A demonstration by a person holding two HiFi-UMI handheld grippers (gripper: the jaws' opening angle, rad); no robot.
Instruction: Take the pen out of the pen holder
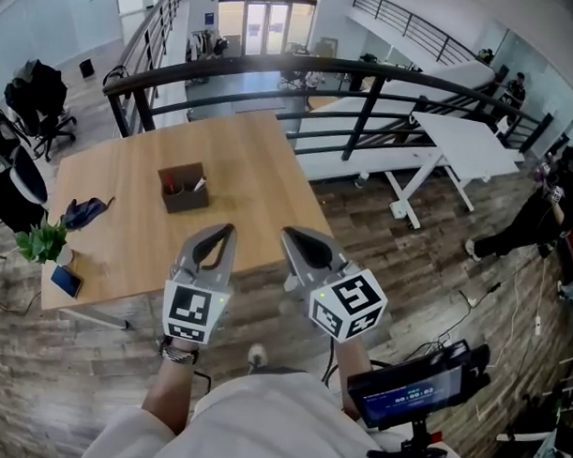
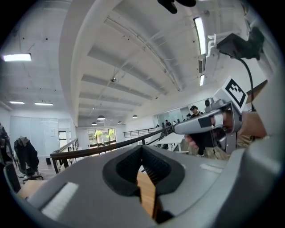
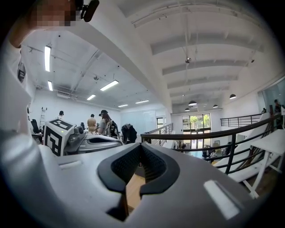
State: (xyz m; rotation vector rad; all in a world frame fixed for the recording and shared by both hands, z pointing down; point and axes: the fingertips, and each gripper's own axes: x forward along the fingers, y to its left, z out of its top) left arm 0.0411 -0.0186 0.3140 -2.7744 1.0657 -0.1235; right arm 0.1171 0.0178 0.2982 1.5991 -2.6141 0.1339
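Pen holder (image 1: 184, 195), a small brown box, sits out on the wooden table (image 1: 260, 166), away from the person and a bit to the left. Both hand-held grippers are by the near edge of the table, with their tips pointing out over it.

The left hand-held gripper (image 1: 229, 232) is the nearer one. The box lies ahead of it and a little to its left. The right hand-held gripper (image 1: 288, 235) is farther off, with the box well to its left. Both have their jaws closed together with nothing in them.

What look like a red pen (image 1: 173, 185) and a white pen (image 1: 199, 184) poke up out of the box. They lean a little, so I think a pen has to be pulled up and out, not sideways. They are very small here, and their lower parts are hidden inside the box.

The two gripper views look up at the ceiling and the railing, so the box does not show there. Only a thin strip of table shows through the closed jaws.
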